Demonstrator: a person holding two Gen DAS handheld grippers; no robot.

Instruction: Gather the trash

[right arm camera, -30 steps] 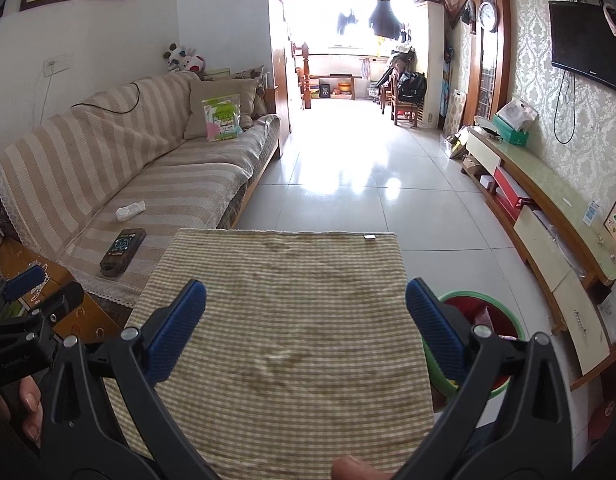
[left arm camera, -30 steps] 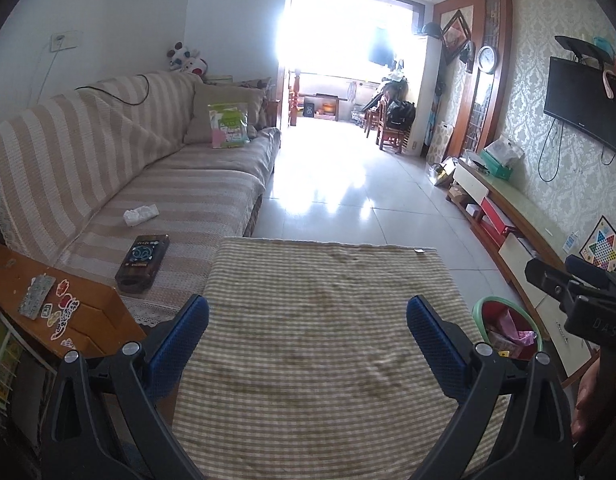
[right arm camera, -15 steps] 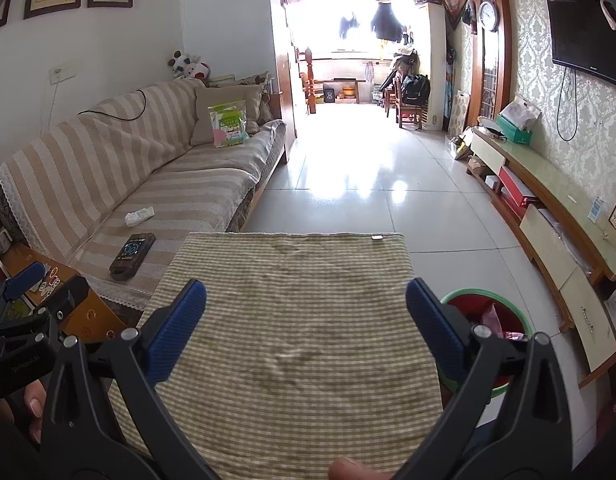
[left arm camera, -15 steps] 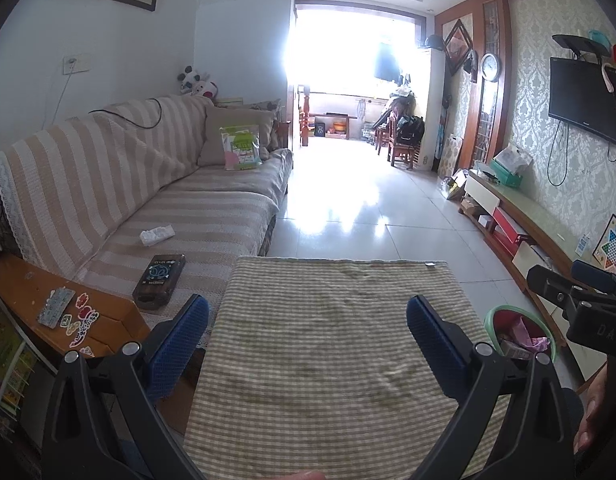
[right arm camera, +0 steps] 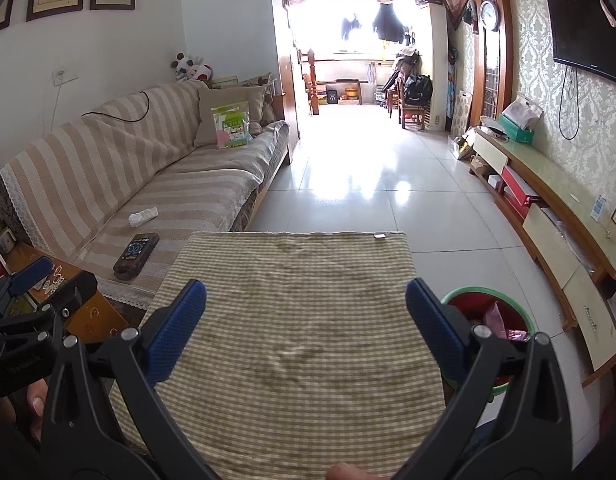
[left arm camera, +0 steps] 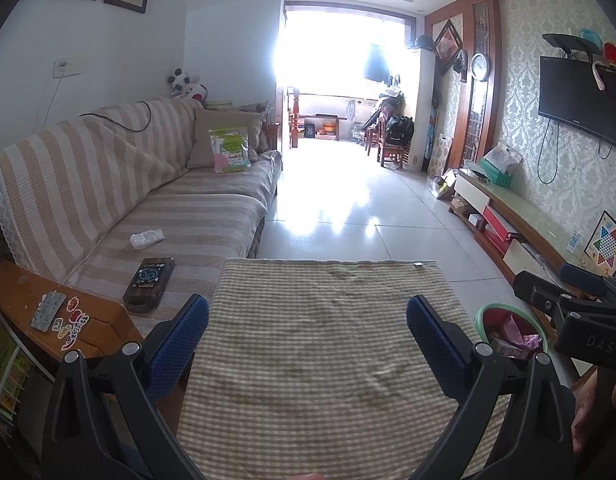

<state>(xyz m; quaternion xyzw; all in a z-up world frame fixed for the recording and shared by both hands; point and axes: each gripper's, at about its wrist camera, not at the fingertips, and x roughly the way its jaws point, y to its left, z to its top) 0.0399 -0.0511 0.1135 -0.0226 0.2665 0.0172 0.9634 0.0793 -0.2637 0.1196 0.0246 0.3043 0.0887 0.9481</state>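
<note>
One crumpled white tissue (left arm camera: 146,238) lies on the sofa seat (left arm camera: 196,216), long axis roughly crosswise, ahead and left of both grippers. Left gripper (left arm camera: 308,332) sits nearer; right gripper (right arm camera: 306,316) hangs by the bin (right arm camera: 523,308). Both spread, empty.

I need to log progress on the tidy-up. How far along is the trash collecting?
Some is done: the green-rimmed bin beside the checked tablecloth already holds pink wrappers. Nothing is in hand: the left gripper and right gripper are both open. Left: the crumpled tissue on the striped sofa.
</note>
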